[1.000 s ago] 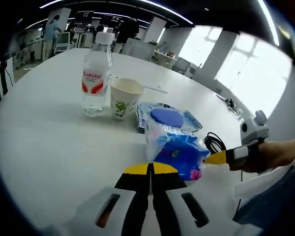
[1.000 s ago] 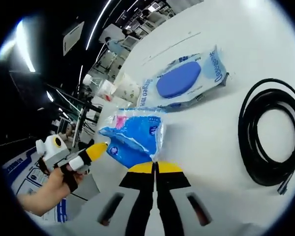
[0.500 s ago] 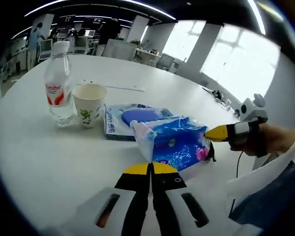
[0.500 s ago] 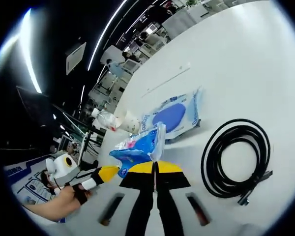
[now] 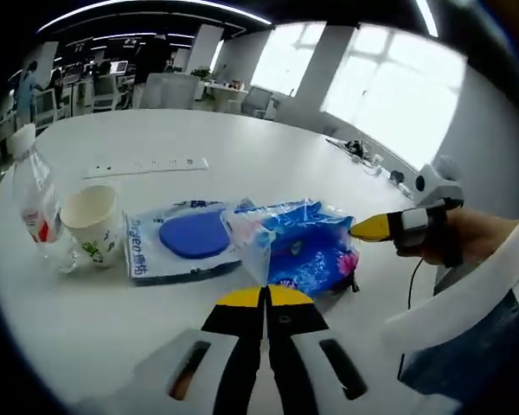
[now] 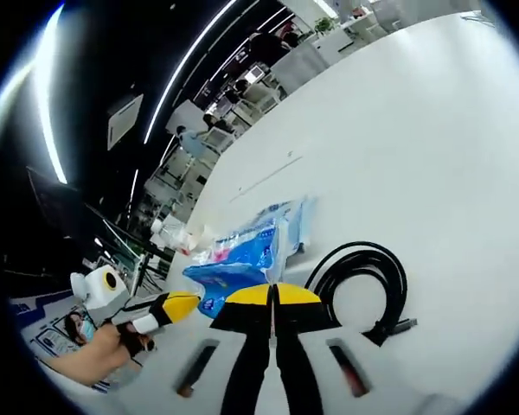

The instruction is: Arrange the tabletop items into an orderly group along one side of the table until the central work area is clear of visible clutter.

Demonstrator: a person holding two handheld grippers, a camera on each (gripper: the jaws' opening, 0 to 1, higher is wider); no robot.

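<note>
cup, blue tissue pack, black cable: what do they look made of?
Cup: looks like paper, matte cream wall with a small printed green motif and a rolled rim.
Blue tissue pack: thin plastic film, glossy and crinkled, with highlights along its folds; it looks soft.
Black cable: probably rubber or PVC jacket, smooth with a slight sheen, lying in a loose coil with a plug at the end.

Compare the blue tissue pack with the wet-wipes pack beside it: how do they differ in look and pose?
The blue tissue pack is crumpled, puffy and propped up; the wet-wipes pack lies flat on the table. The tissue pack carries pink flower print; the wipes pack has a plain dark-blue oval lid. Both are blue soft plastic packets, touching each other.
</note>
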